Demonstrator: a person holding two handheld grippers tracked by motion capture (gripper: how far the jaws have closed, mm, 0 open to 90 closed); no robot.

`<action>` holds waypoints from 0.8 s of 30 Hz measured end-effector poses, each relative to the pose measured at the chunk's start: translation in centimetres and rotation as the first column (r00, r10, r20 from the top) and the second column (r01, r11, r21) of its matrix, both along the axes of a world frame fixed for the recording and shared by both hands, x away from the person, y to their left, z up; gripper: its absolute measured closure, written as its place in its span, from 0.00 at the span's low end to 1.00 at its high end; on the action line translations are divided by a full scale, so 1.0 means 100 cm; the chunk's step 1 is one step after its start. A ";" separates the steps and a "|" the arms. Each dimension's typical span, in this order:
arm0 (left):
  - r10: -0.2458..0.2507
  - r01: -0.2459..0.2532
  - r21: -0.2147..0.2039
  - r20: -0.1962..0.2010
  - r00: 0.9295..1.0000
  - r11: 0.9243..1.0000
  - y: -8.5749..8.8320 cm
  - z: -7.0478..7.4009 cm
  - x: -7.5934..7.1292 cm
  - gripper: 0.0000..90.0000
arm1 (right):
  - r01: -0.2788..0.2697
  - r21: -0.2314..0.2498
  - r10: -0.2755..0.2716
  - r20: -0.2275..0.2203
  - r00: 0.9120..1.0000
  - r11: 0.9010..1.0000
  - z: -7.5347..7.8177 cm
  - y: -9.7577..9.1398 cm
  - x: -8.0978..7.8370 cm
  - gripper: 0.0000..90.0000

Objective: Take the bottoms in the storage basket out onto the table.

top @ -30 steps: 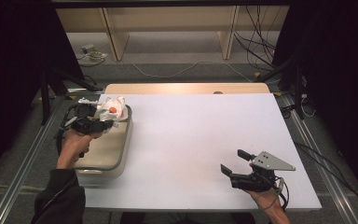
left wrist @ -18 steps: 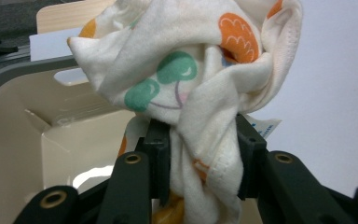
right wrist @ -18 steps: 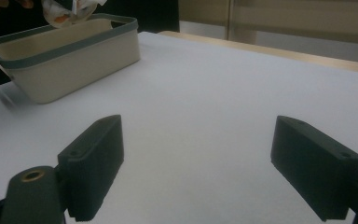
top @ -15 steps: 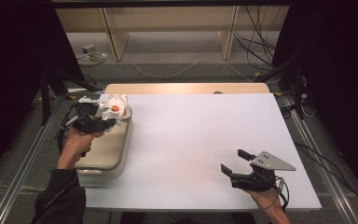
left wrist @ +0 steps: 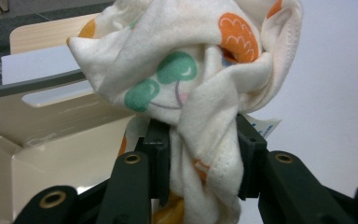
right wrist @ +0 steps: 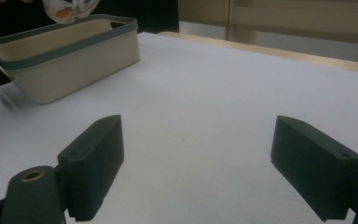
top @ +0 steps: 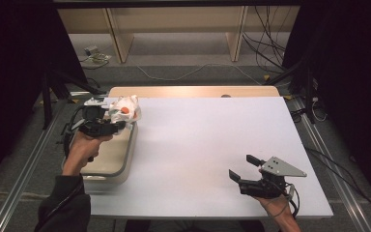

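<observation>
A bunched white cloth [top: 124, 109] with orange and green prints hangs above the far end of a cream bin [top: 110, 162] at the table's left. My left gripper [top: 110, 124] is shut on it. In the left gripper view the cloth [left wrist: 200, 88] is pinched between the two black jaws and bulges above them, with the left gripper [left wrist: 200, 158] over the bin's inner wall [left wrist: 51, 154]. My right gripper [top: 241, 166] rests near the table's front right, open with nothing between its fingers [right wrist: 98, 154]. The right gripper view shows the bin [right wrist: 70, 60] and the cloth [right wrist: 67, 9] far off.
The white table top [top: 207, 140] spreads between the two hands. The bin has a grey rim [right wrist: 51, 44] and sits at the table's left edge. Behind the table stand wooden shelf legs [top: 118, 34] and loose cables [top: 265, 43] on the floor.
The left gripper and the cloth have shifted only slightly above the bin. The right gripper has stayed still.
</observation>
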State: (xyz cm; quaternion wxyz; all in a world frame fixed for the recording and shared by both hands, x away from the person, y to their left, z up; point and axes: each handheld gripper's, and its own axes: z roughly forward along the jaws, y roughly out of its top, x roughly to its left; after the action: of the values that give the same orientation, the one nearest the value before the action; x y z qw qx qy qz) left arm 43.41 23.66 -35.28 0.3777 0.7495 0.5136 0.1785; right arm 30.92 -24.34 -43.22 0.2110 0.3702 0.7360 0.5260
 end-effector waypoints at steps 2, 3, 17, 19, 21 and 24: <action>-0.009 0.009 -0.006 0.006 1.000 1.000 -0.002 0.001 -0.001 0.72 | 0.000 0.000 0.000 0.000 1.000 1.000 0.000 0.000 0.000 0.20; -0.012 0.012 -0.013 0.011 1.000 1.000 -0.004 0.002 -0.001 0.72 | 0.000 -0.001 0.000 0.001 1.000 1.000 0.000 0.000 0.000 0.20; -0.054 0.056 -0.045 0.031 0.998 0.997 -0.015 0.007 -0.005 0.72 | 0.001 -0.001 -0.001 0.000 1.000 1.000 0.000 0.000 0.000 0.20; -0.065 0.066 -0.042 0.037 0.997 0.997 -0.017 0.007 -0.005 0.72 | 0.001 -0.002 -0.001 0.001 1.000 1.000 0.000 0.000 0.000 0.20; -0.068 0.070 -0.045 0.039 0.997 0.997 -0.020 0.008 -0.006 0.72 | 0.000 -0.002 0.000 0.001 1.000 1.000 0.000 0.000 0.000 0.20; -0.079 0.081 -0.047 0.042 0.996 0.996 -0.023 0.008 -0.006 0.72 | 0.001 -0.002 -0.001 0.001 1.000 1.000 0.000 0.000 0.000 0.20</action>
State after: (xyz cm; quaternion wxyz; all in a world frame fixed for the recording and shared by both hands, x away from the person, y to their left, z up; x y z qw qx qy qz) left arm 42.78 21.32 -34.50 0.4131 0.7563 0.4795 0.1656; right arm 30.89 -24.32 -43.22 0.2119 0.3701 0.7362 0.5254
